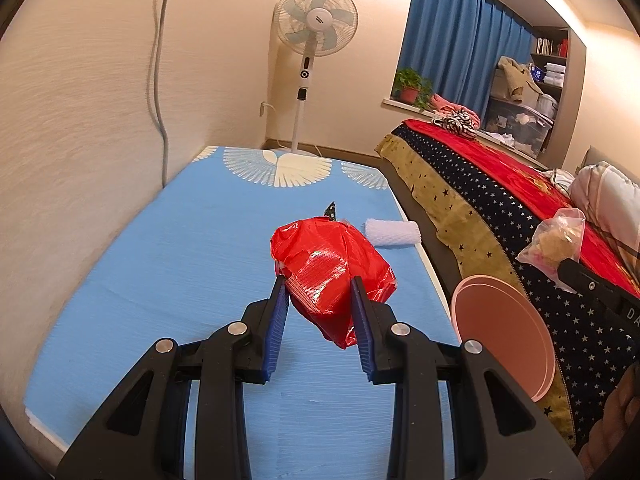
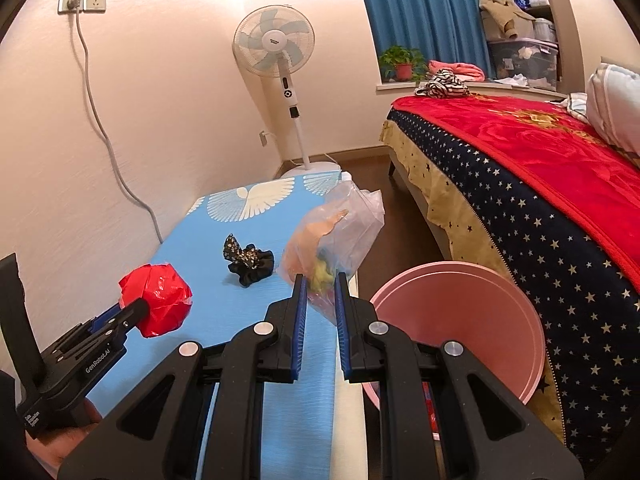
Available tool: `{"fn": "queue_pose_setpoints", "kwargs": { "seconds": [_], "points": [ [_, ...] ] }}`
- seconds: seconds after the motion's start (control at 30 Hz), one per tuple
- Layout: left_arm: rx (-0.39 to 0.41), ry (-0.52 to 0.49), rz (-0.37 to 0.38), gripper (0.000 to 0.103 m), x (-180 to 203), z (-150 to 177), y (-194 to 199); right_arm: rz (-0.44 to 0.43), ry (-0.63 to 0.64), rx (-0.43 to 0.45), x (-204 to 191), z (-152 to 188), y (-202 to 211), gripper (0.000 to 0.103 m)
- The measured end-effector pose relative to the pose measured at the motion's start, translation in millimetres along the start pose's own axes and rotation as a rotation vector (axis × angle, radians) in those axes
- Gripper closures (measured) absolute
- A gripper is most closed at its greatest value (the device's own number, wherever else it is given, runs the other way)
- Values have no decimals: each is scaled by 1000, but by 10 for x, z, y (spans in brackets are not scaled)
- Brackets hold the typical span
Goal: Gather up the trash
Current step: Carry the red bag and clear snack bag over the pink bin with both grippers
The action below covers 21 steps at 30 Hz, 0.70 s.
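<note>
My left gripper (image 1: 319, 283) is shut on a crumpled red plastic bag (image 1: 332, 268), held just above the blue table cover (image 1: 168, 280); the same red plastic bag (image 2: 158, 300) shows at the left of the right wrist view. My right gripper (image 2: 321, 280) is shut on a clear plastic bag (image 2: 332, 240) with orange and yellow scraps inside, held over the table's right edge. That clear bag (image 1: 554, 240) appears at the right of the left wrist view. A pink bin (image 2: 460, 328) stands open on the floor beside the table, just right of the clear bag.
A black patterned scrunchie (image 2: 250, 260) lies on the blue cover beyond the grippers. A white foam roll (image 1: 392, 232) rests near the table's right edge. A bed (image 2: 540, 184) with a starry and red blanket runs along the right. A standing fan (image 2: 276, 44) is at the far end.
</note>
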<state>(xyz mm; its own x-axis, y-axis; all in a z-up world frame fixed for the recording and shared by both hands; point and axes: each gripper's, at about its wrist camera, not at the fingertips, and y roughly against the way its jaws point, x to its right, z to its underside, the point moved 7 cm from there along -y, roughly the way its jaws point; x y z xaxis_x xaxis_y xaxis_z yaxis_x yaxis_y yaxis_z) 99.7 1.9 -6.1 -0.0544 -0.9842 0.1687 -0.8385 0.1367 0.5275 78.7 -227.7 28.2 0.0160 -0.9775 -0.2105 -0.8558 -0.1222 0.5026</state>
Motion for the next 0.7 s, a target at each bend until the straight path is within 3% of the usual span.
{"fn": "queue_pose_setpoints", "kwargs": {
  "seconds": [0.7],
  "points": [
    [3, -42, 21, 72, 203, 35, -136, 57, -34, 24, 190, -90, 2, 88]
  ]
}}
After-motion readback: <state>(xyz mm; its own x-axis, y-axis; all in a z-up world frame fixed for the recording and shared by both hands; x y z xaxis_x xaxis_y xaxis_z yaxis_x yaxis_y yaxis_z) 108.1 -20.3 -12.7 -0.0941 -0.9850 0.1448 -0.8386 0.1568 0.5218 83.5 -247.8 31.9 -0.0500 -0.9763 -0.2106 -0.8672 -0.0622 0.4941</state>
